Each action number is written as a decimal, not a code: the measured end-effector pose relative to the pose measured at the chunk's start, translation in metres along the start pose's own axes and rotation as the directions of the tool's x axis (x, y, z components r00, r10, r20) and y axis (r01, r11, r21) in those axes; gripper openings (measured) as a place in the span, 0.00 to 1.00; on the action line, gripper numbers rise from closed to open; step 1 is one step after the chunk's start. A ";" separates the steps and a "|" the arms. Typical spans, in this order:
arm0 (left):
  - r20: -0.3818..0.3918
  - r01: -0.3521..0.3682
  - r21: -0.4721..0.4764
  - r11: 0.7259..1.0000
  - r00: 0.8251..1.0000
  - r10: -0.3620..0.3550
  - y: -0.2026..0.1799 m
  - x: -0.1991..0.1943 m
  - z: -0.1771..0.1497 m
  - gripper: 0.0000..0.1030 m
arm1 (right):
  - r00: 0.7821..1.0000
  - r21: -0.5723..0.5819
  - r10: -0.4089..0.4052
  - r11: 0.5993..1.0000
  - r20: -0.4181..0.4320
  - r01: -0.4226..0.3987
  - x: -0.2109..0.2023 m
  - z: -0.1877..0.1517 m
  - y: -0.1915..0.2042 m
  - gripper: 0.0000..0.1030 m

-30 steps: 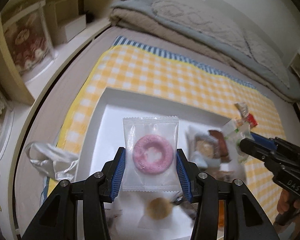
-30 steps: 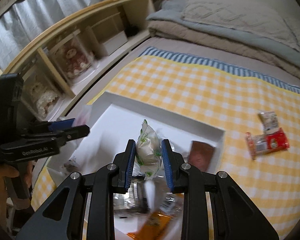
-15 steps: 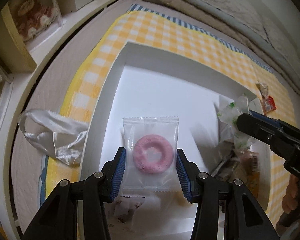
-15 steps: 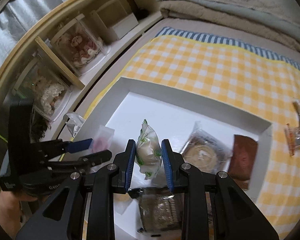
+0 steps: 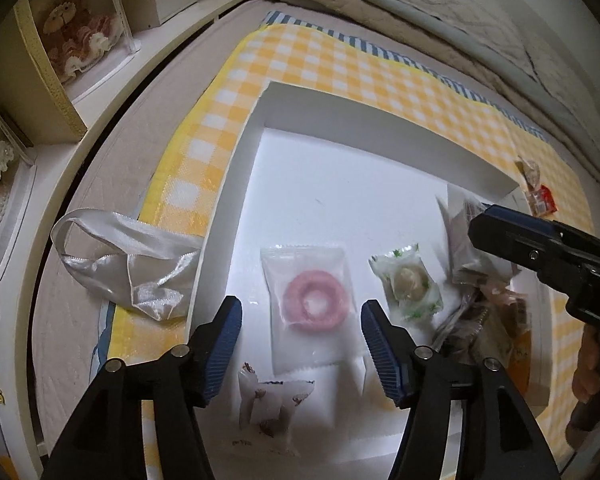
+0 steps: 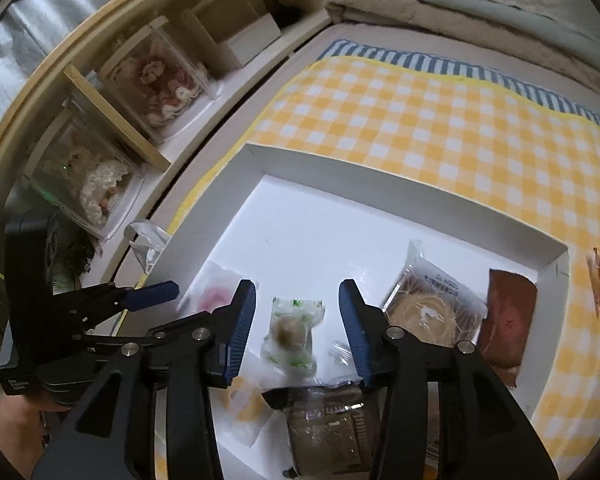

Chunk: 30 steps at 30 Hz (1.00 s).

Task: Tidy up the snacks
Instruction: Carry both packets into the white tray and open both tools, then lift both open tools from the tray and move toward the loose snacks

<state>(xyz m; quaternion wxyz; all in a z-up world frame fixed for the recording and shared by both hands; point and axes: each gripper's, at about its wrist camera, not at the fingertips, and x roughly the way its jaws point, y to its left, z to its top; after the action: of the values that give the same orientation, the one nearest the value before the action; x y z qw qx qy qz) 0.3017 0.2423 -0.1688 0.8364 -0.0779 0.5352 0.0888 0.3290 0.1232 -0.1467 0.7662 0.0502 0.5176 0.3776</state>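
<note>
Only the right wrist view shows the brown cake packet [image 6: 434, 312] in the white tray [image 6: 400, 190]. The left gripper [image 5: 300, 320] has just opened off the pink ring biscuit [image 5: 314, 304], the right gripper [image 6: 296, 312] off the green-printed sweet [image 6: 292, 330]; both lie loose on the tray floor.

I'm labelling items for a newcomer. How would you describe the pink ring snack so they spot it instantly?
Find the white tray on the yellow checked cloth. On its floor, between the open left tongs, lies a clear packet, beside a green-printed packet. It alone shows a pink ring.
</note>
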 end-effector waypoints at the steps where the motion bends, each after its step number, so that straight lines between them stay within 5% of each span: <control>1: 0.002 -0.001 -0.001 1.000 1.000 0.001 0.001 -0.003 -0.002 0.60 | 1.000 -0.003 -0.007 1.000 -0.002 0.007 -0.001 -0.001 -0.001 0.44; 10: 0.012 0.003 -0.012 1.000 1.000 -0.003 0.002 -0.021 -0.014 0.64 | 0.998 -0.018 -0.057 0.998 -0.006 0.057 -0.022 -0.010 -0.007 0.46; 24: 0.064 -0.026 -0.001 1.000 0.998 0.026 -0.010 -0.065 -0.021 0.90 | 0.988 -0.073 -0.137 0.987 0.066 0.141 -0.065 -0.018 -0.003 0.92; 30: 0.097 -0.030 -0.006 1.000 0.995 0.030 -0.013 -0.085 -0.024 1.00 | 0.982 -0.066 -0.162 0.983 0.100 0.169 -0.083 -0.022 -0.006 1.00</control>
<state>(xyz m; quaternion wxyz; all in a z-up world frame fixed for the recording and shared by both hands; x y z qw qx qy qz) 0.2489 0.2188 -0.1008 0.8599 -0.0672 0.4947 0.1064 0.2992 0.0595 -0.0969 0.8197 -0.0038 0.4689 0.3289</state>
